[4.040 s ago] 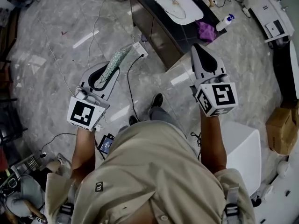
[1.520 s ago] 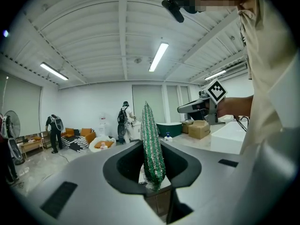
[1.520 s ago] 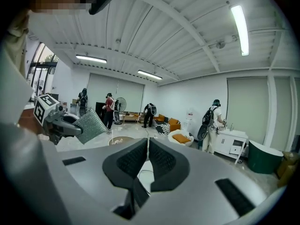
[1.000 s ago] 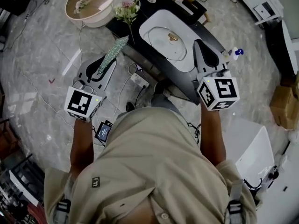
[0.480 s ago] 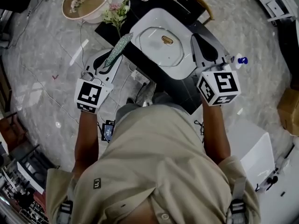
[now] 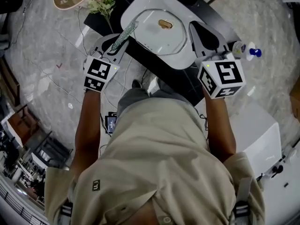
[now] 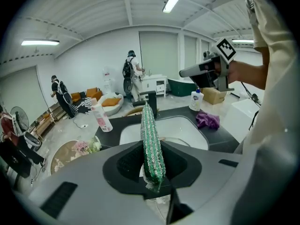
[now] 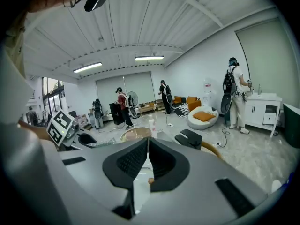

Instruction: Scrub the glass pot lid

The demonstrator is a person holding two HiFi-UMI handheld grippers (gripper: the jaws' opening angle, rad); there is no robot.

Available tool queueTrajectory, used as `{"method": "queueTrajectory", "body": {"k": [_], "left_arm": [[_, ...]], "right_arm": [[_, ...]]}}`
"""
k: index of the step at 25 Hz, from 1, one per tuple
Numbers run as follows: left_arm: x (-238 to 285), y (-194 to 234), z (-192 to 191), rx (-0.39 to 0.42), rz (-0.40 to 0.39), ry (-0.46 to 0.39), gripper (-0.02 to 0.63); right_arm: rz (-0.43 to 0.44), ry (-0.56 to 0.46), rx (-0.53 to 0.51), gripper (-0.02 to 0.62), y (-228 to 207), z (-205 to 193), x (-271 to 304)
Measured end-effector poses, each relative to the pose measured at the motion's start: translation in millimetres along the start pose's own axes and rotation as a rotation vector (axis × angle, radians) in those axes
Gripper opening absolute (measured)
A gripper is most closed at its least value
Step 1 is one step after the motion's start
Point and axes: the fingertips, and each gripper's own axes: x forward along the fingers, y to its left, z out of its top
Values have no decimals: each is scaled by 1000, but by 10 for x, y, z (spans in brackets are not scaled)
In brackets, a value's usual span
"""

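Left gripper (image 6: 118,45) is clamped on the green glitter scouring pad (image 6: 125,33). It grips the pad's near end, so most of the length sticks out past the jaws. That gives you a free working edge to press on glass without the jaws hitting it. In the left gripper view the pad stands edge-on between the jaw pads, pointing toward the white sink (image 6: 134,4).

Right gripper (image 6: 196,31) has its jaws pressed together with nothing held. The right gripper view shows the ribbed pads meeting at the tips.

The glass pot lid (image 6: 152,32) lies flat in the sink with its knob (image 6: 165,24) up, between your two grippers. Neither gripper touches it. My guess is it sits in the basin so it can't slide off the black counter (image 6: 185,83).

Pose: both forearms reach forward, roughly parallel. The left gripper is at the sink's left rim and angled in toward the lid. The right gripper is over the right rim. Both marker cubes face up.

My read is that scrubbing hasn't started and you're on approach. The closed right gripper can't steady the knob, so open it first. Otherwise the lid will likely spin or skate under the pad.

The blue-capped bottle (image 6: 243,48) stands on the counter just right of the right gripper.
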Motion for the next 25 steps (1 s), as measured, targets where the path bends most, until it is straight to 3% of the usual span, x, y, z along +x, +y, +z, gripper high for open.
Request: {"method": "queueTrajectory", "body": {"k": [9,17,25], "left_arm": [[932,-10,-604,53,-45,249,100],[1374,-112,-918,171,-80,423,100],[1628,-548,-901,255,-190,468,100]], "right_arm": [[-13,88,121,28,-309,-660,167],[-22,119,177,28,-484,-946,243],[-43,127,213,28,-643,-1073,247]]}}
